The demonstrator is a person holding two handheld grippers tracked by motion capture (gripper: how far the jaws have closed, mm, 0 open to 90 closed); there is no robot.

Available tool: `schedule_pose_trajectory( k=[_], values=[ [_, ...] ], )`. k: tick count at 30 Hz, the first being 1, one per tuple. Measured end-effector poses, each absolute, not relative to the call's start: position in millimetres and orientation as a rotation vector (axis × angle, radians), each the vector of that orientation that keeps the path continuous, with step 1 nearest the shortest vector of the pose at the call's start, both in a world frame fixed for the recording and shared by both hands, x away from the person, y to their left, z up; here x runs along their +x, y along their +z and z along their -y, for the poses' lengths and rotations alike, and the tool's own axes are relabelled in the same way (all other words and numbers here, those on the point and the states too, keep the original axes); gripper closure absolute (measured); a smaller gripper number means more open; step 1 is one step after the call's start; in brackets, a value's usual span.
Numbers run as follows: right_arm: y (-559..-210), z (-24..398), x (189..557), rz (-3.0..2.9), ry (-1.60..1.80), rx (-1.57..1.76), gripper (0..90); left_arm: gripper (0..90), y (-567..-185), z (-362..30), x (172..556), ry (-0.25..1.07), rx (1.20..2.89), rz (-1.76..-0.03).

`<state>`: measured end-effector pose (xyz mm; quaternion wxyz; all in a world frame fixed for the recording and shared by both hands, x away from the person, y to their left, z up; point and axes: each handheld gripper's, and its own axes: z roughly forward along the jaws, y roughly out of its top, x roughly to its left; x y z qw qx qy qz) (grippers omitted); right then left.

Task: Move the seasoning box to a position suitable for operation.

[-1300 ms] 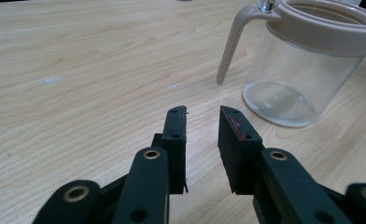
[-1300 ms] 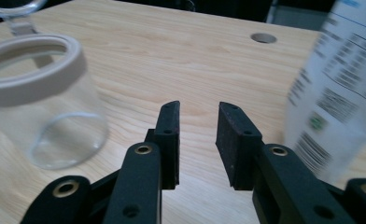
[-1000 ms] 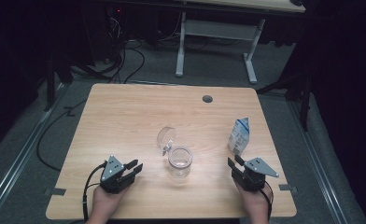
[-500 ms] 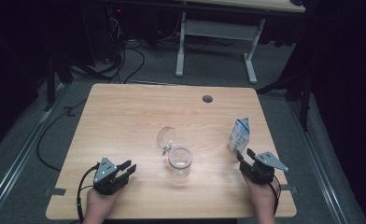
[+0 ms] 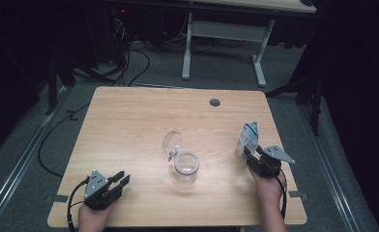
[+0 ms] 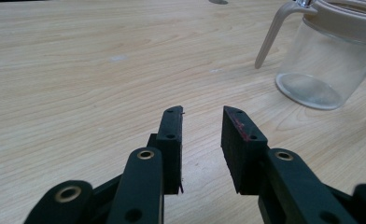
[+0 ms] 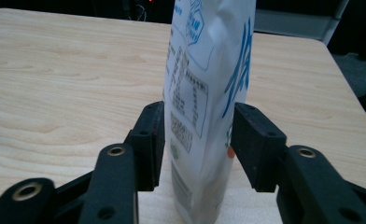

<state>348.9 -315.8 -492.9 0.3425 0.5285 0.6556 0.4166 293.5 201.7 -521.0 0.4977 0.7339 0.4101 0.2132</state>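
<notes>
Since a second ago, right gripper [image 7: 197, 147] has moved up to straddle the white-and-blue paper carton [image 7: 209, 93], jaws just closing, seemingly touching; squeeze squarely, keeping it upright.

High cam overlooks table [image 5: 129, 121]; gripper cams low, close.

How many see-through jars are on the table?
1. The glass jar stands near the table's middle, its hinged lid flipped open behind it. Nothing seems big enough to hide another.
</notes>
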Motion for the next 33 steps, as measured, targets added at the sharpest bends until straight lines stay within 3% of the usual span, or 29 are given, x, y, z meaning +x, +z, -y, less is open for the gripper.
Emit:
schedule_pose_trajectory(
  k=[33],
  values=[
    [-493.8, 316.3, 348.2, -1.716, 1.062, 1.318, 88.3, 68.7, -522.8, -201.9, 291.9, 0.519, 1.779, -0.981]
  ],
)
